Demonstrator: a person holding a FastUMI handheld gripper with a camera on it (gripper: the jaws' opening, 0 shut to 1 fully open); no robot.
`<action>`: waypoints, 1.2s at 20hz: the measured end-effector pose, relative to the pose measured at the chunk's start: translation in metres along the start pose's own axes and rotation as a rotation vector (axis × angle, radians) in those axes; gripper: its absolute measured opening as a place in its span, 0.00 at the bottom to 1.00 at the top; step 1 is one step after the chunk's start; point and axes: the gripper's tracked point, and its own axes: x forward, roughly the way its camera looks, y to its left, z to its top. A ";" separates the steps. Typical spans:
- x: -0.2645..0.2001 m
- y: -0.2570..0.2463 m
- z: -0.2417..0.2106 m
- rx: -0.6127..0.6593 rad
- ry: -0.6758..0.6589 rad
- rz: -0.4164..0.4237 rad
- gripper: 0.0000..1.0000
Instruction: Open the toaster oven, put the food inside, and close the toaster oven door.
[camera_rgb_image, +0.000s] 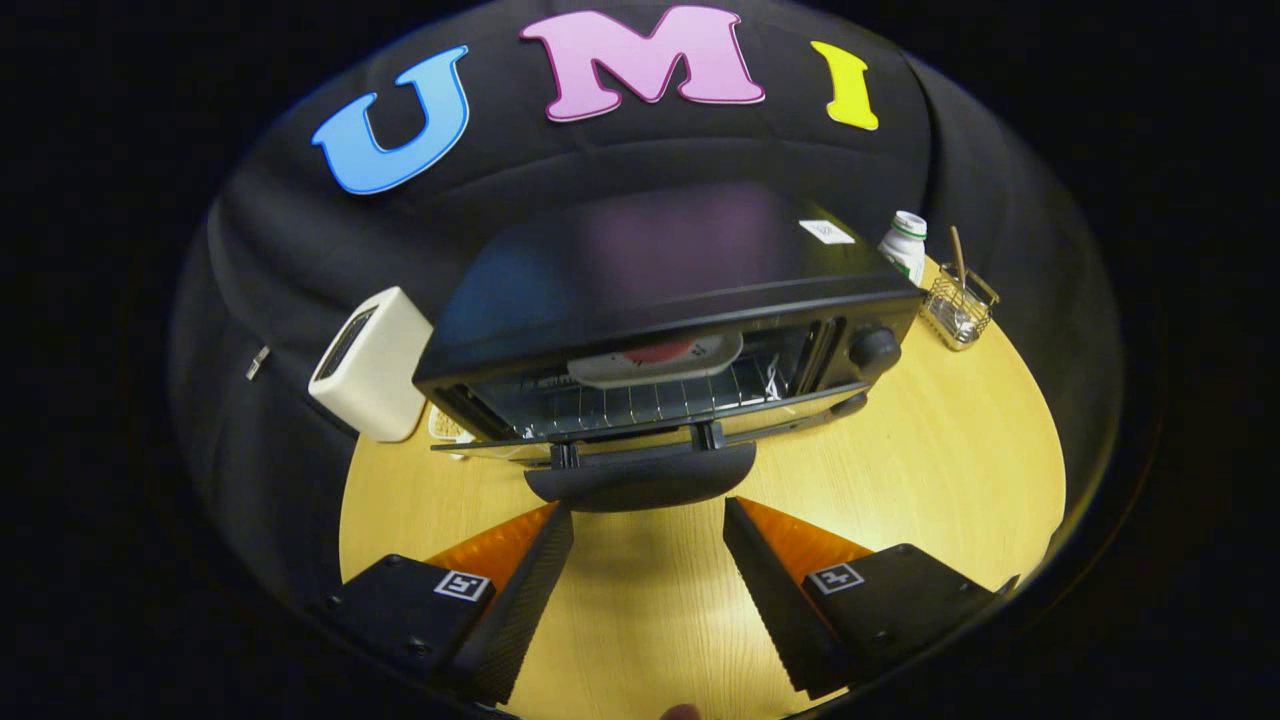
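Note:
A black toaster oven (640, 290) stands on the wooden table just ahead of my fingers. Its glass door (650, 425) hangs wide open, folded down toward me, and the dark door handle (640, 478) sits just beyond my fingertips. Inside, on the wire rack, rests a white plate (655, 362) carrying something red. My gripper (648, 512) is open, its two fingers spread to either side of the handle with nothing held between them.
A cream toaster (372, 365) stands left of the oven. To the right at the back are a white bottle (905, 245) and a small wire basket (960, 305) holding a stick. Bare table (930, 470) lies right of the oven.

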 end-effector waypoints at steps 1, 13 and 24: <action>-0.004 0.002 0.008 0.005 -0.024 0.005 0.99; -0.099 -0.020 0.080 -0.114 -0.410 0.001 0.99; -0.277 -0.080 0.130 -0.183 -0.751 -0.004 0.97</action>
